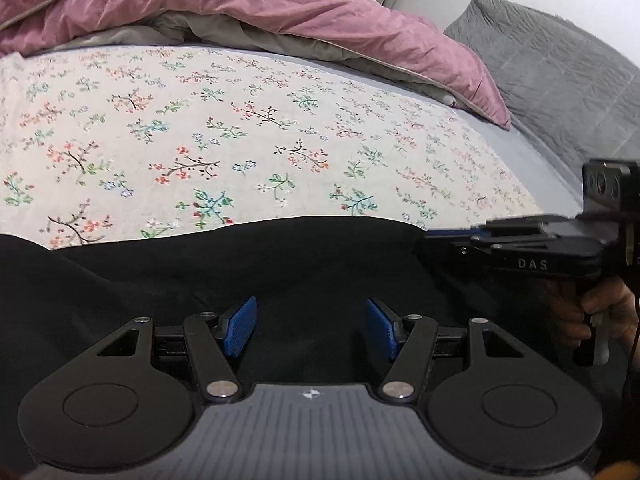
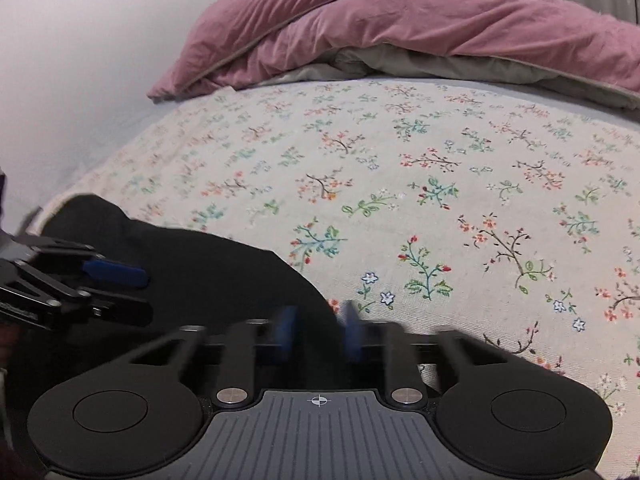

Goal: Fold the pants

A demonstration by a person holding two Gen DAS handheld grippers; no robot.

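Note:
Black pants (image 1: 280, 272) lie on the near side of a floral bedspread (image 1: 240, 128); in the right wrist view the pants (image 2: 200, 264) fill the lower left. My left gripper (image 1: 312, 328) hovers over the dark cloth, its blue pads wide apart with nothing pinched between them. It shows from the side as the left gripper (image 2: 136, 292), jaws apart. My right gripper (image 2: 318, 332) sits at the pants' right edge, its pads blurred and drawn close with black fabric between them. From the left wrist view the right gripper (image 1: 430, 240) looks flat and nearly closed on that edge.
A pink duvet (image 1: 280, 4) with a grey lining is bunched along the far side of the bed. A grey quilted pillow (image 1: 560, 64) lies at the far right. A white wall (image 2: 80, 60) borders the bed. A hand (image 1: 600, 312) holds the right gripper's handle.

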